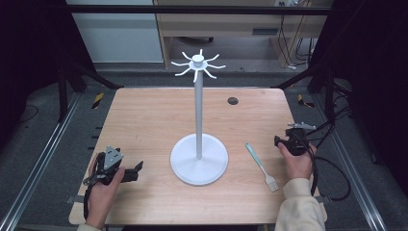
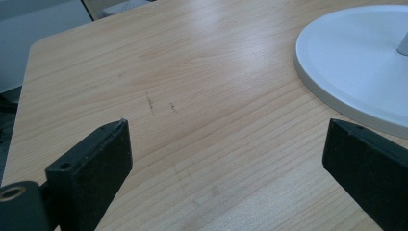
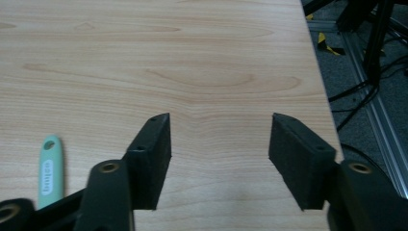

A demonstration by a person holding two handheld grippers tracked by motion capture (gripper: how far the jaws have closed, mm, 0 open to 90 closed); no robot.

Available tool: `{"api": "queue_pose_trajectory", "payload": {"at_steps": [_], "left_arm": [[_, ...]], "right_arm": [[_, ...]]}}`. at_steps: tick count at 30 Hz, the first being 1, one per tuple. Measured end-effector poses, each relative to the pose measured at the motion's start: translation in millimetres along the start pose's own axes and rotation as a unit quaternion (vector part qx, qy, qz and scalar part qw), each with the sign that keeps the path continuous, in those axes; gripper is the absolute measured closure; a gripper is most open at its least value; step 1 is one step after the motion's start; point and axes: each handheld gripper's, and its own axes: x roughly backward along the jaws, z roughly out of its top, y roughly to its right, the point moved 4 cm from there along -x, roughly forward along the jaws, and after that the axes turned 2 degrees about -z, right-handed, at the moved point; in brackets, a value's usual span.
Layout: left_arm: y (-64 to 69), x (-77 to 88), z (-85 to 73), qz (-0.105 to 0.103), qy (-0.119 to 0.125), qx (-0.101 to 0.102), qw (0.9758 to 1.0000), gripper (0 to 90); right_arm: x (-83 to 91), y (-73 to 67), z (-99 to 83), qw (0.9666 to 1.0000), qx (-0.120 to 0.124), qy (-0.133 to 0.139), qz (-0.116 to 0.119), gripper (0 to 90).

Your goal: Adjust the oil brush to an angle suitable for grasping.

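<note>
On the wooden table (image 1: 144, 120) stand a white hook stand (image 1: 198, 144) and mint brush (image 1: 261, 166); both tools' jaws apart.

The left hand (image 1: 102, 190) rests on the surface (image 1: 144, 115) at its near left corner, holding the left gripper (image 1: 137, 169) low with its jaws spread wide, nothing between them. The right hand (image 1: 298, 161), in a cream sleeve (image 1: 300, 207), holds the right gripper (image 1: 278, 141) near the surface's right edge, jaws likewise parted and empty.
</note>
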Motion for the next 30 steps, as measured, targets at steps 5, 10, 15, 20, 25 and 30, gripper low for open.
{"api": "queue_pose_trajectory", "payload": {"at_steps": [5,10,15,20,25,30], "left_arm": [[-0.5,0.2,0.0,0.0,0.0,0.001,1.0,2.9],[0.1,-0.1,0.0,0.0,-0.001,-0.001,1.0,3.0],[-0.2,0.0,-0.1,0.0,-0.001,0.0,1.0,2.9],[-0.3,0.1,0.0,0.001,0.0,0.0,1.0,2.9],[-0.3,0.0,0.0,0.001,0.0,0.0,1.0,2.9],[-0.4,-0.1,-0.1,0.0,0.0,0.0,1.0,2.9]], "right_arm": [[-5.0,-18.8,-2.2,0.9989,0.043,-0.016,0.01,51.7],[-5.5,-33.7,-1.6,0.9971,0.066,-0.017,0.033,61.6],[-6.2,-47.9,-2.8,0.9947,0.088,-0.027,0.046,73.1],[-5.0,-57.0,-1.7,0.9931,0.095,-0.024,0.065,80.1],[-5.6,-72.5,-3.1,0.9894,0.113,-0.03,0.087,88.0],[-7.4,-79.1,-5.0,0.9866,0.125,-0.039,0.097,90.0]]}}
